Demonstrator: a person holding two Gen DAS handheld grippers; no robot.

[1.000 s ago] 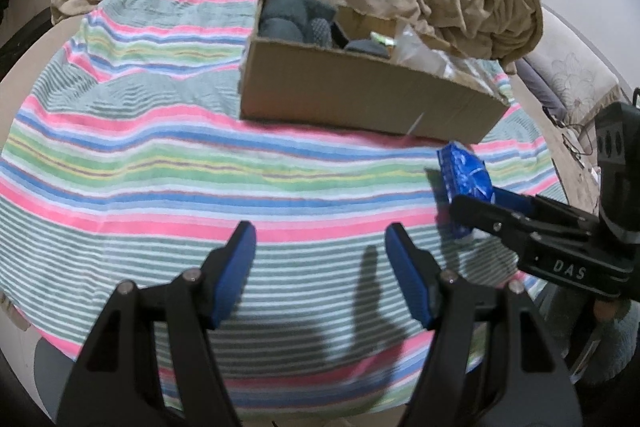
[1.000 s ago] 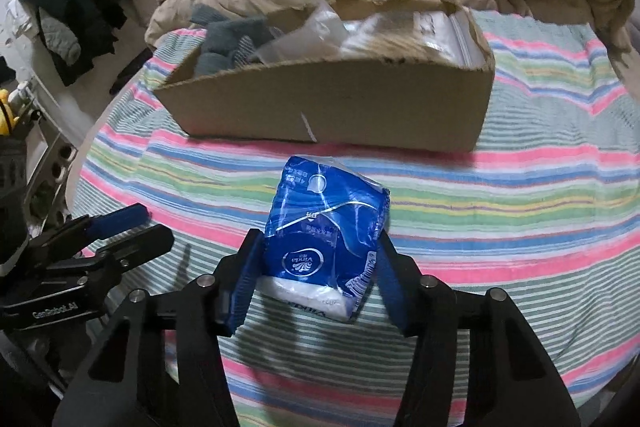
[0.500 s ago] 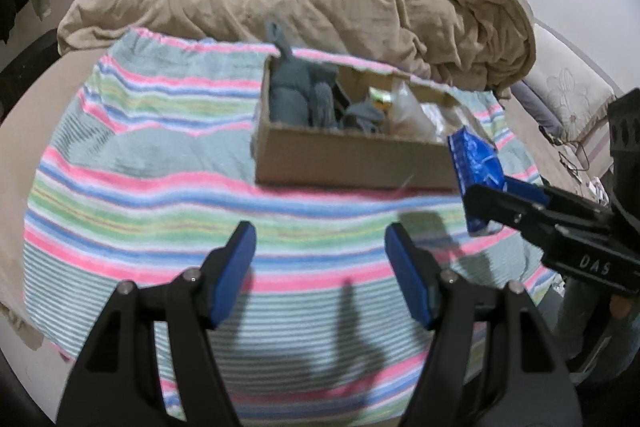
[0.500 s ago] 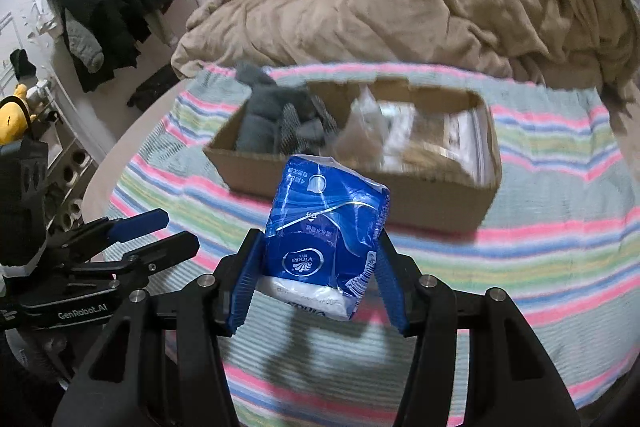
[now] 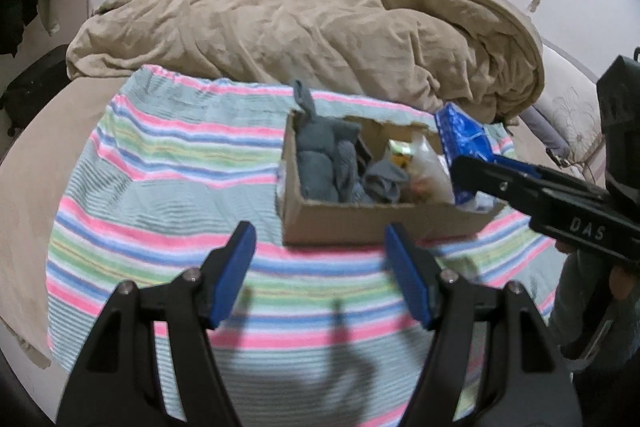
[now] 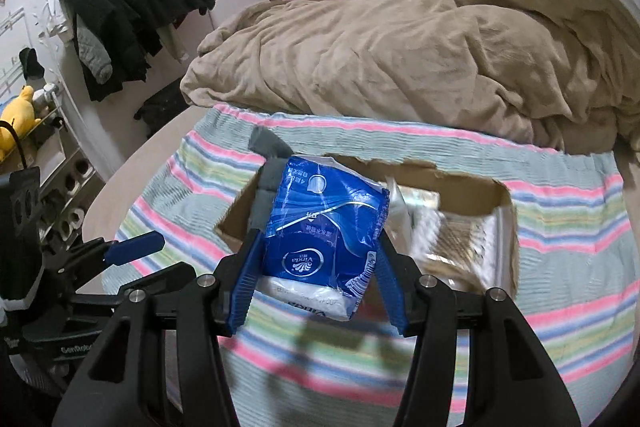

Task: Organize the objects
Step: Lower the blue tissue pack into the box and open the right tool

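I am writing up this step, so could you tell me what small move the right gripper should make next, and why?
Probably lower and release. The right gripper is shut on the blue tissue pack, held above the open cardboard box. The box already holds grey socks and clear bags. The left gripper is open, clear of the box.

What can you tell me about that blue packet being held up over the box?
The blue plastic tissue packet is a soft, crinkly, glossy pack printed with white swirls, lettering and a round logo; white tissue shows through its clear lower end. It is tilted, clamped at its lower part between the blue fingers of the right hand-held gripper. It hangs in the air above the open brown cardboard box on the striped blanket, touching nothing but those fingers.
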